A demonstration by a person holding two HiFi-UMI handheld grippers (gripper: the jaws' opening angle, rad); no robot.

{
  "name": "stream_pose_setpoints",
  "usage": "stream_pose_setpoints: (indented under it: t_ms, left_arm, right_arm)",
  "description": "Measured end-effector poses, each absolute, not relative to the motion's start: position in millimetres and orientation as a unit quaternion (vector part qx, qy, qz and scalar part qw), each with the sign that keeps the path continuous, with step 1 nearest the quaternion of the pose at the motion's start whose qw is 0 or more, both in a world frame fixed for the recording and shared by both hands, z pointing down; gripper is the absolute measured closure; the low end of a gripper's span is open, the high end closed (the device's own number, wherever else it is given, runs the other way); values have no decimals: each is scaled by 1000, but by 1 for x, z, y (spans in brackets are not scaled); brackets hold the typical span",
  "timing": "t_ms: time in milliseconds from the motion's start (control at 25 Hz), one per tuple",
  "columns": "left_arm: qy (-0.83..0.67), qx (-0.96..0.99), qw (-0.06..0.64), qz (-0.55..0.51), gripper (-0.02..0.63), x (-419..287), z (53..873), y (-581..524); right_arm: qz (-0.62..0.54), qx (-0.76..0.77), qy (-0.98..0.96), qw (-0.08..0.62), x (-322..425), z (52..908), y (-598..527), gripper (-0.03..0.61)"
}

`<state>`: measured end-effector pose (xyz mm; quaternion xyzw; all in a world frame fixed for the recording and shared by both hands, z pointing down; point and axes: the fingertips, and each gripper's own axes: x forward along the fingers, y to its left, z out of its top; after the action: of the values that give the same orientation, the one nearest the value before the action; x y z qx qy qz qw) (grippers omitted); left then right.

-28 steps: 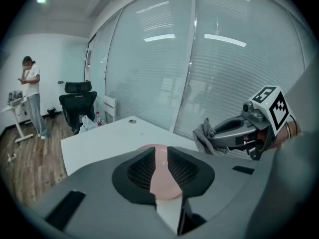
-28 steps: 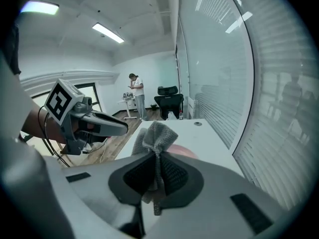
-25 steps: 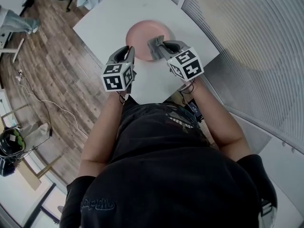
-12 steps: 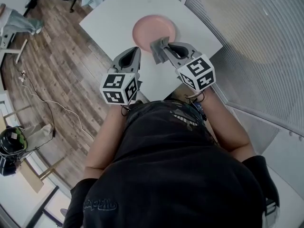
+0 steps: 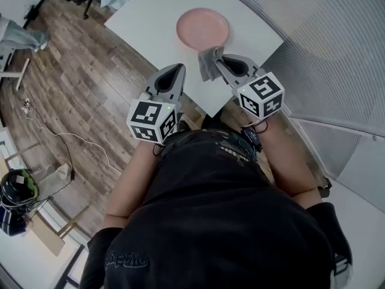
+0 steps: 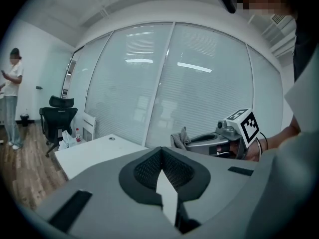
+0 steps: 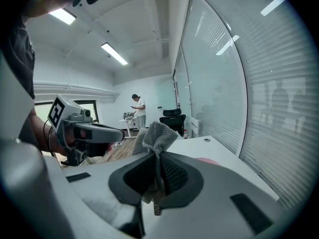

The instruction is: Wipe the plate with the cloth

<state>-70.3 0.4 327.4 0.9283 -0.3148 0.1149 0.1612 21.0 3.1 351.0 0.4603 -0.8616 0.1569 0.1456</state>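
Observation:
A pink plate (image 5: pixel 203 29) lies on the white table (image 5: pixel 150 17), far from both grippers. My right gripper (image 5: pixel 219 62) is shut on a crumpled grey cloth (image 5: pixel 210 63), held in the air over the table's near edge. In the right gripper view the cloth (image 7: pixel 158 133) bunches up above the closed jaws of the right gripper (image 7: pixel 158 156), and a sliver of the plate (image 7: pixel 207 160) shows behind them. My left gripper (image 5: pixel 174 71) hangs beside it at the table's near corner, shut with nothing in it. In its own view the left gripper (image 6: pixel 160 151) shows its pads pressed together.
A glass wall with blinds (image 5: pixel 325 35) runs along the table's right side. Wooden floor (image 5: pixel 66 101) with loose cables lies to the left. A black office chair (image 6: pixel 57 116) and a standing person (image 6: pixel 11 103) are beyond the table's far end.
Both grippers have drawn back from the plate toward my body and risen. The cloth has come away from the plate in the right gripper.

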Motion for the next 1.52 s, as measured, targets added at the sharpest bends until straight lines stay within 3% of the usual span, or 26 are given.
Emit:
stream_pose_setpoints:
  t_ms: [440, 1200, 1520]
  left_arm:
    - [-268, 945, 167, 85, 597, -97, 305, 65]
    - [-313, 932, 163, 87, 598, -19, 324, 214]
    - [-322, 929, 160, 82, 597, -11, 318, 221]
  right_arm:
    - [155, 487, -850, 127, -7, 338, 83, 542]
    - [158, 445, -874, 112, 54, 357, 242, 542]
    - [150, 425, -886, 113, 54, 349, 249, 543]
